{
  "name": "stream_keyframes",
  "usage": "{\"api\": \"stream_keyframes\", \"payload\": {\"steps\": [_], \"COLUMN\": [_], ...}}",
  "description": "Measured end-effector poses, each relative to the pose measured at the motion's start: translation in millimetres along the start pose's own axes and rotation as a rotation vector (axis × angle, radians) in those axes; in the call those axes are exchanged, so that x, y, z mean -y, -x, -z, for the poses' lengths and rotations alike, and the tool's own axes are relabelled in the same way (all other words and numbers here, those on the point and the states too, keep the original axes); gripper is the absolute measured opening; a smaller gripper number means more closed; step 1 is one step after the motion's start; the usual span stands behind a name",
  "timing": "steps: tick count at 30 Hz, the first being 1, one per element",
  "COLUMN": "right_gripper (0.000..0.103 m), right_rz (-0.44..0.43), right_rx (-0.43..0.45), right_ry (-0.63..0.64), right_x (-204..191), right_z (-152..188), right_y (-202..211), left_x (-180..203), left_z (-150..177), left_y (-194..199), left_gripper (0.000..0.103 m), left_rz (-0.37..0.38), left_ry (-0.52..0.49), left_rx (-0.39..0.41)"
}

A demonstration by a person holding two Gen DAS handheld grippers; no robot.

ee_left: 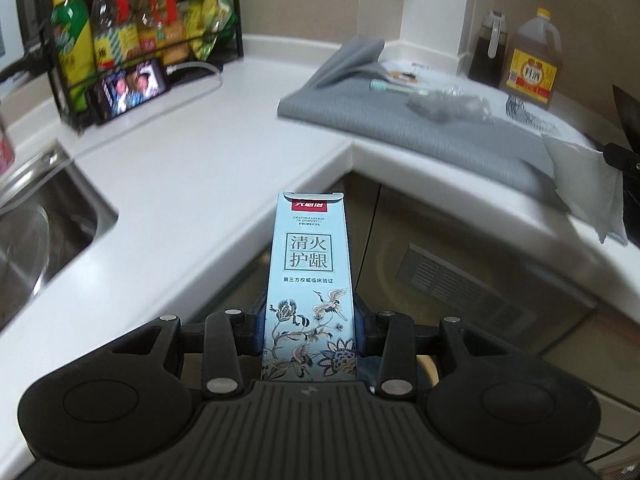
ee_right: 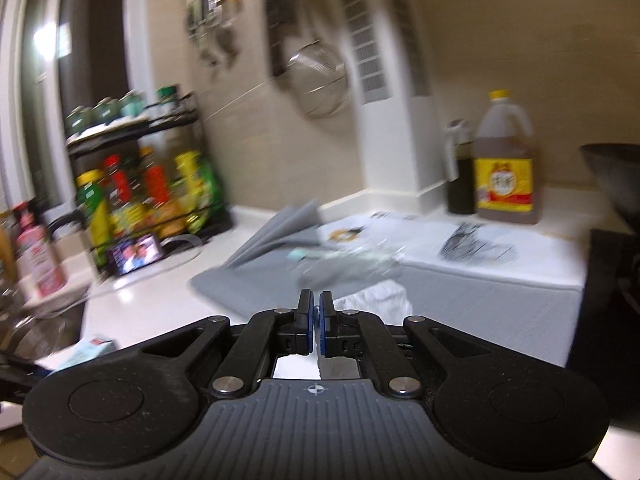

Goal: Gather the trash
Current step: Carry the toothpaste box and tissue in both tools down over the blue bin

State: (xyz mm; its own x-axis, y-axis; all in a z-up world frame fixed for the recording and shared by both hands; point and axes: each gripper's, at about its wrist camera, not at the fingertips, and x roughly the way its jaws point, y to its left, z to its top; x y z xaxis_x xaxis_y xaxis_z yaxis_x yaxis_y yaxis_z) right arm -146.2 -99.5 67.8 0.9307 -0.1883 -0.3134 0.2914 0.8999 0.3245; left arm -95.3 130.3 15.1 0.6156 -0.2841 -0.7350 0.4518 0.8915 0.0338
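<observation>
White and smooth, the L-shaped worktop (ee_left: 192,168) wraps a corner of a kitchen with beige tiled walls. We see our left hand-held gripper (ee_left: 311,326) grasping a slim cardboard box (ee_left: 310,280), its blue-padded jaws pressed on the two long sides near the lower end. This box sits out in front of the worktop's edge, above the cabinet fronts. It is pale blue and matte, printed with cranes and flowers, a red brand patch at the top, the English line "CRAFTSMANSHIP OF DOMESTIC PRODUCTS", and large framed characters 清火护龈.

Our right hand-held gripper (ee_right: 316,322) is clenched with nothing between its pads, and it hangs over the near edge of the worktop. Just beyond it lies a crumpled white paper towel (ee_right: 380,300) on a ribbed grey mat (ee_left: 440,136), one corner of which is folded up. A clear crinkled plastic wrapper (ee_left: 448,104) and a thin stick with a mint-green end (ee_left: 378,86) also lie on the mat, blurred in the right view.

Further back stand a squat plastic jug (ee_left: 534,66) of brown liquid with a yellow cap and a yellow-and-red label, and a dark bottle (ee_left: 488,50) beside it. At the left a black wire rack (ee_left: 132,40) holds bright bottles, a phone (ee_left: 132,90) with a lit screen leans against it, and a steel sink (ee_left: 48,220) is sunk into the worktop.
</observation>
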Motion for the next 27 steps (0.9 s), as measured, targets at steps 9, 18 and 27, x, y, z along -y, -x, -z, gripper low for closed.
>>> {"api": "stream_keyframes", "payload": {"steps": [9,18,27], "right_gripper": [0.003,0.003,0.003], "right_rz": [-0.123,-0.176,-0.192], "right_rx": [-0.119,-0.245,-0.339], "right_ry": [0.032,0.032,0.024], "right_x": [-49.7,-73.2,-80.7], "right_z": [33.2,68.0,94.5], "right_y": [5.2,-9.5,-26.5], "left_x": [-3.3,-8.6,-0.8], "left_z": [45.9,68.3,76.0], "left_y": [-4.8,-20.1,-37.2], "left_gripper": [0.044,0.044,0.044], "left_rz": [0.013,0.012,0.030], "left_ry": [-0.003,-0.004,-0.015], "left_rx": [-0.062,-0.108,-0.150]}}
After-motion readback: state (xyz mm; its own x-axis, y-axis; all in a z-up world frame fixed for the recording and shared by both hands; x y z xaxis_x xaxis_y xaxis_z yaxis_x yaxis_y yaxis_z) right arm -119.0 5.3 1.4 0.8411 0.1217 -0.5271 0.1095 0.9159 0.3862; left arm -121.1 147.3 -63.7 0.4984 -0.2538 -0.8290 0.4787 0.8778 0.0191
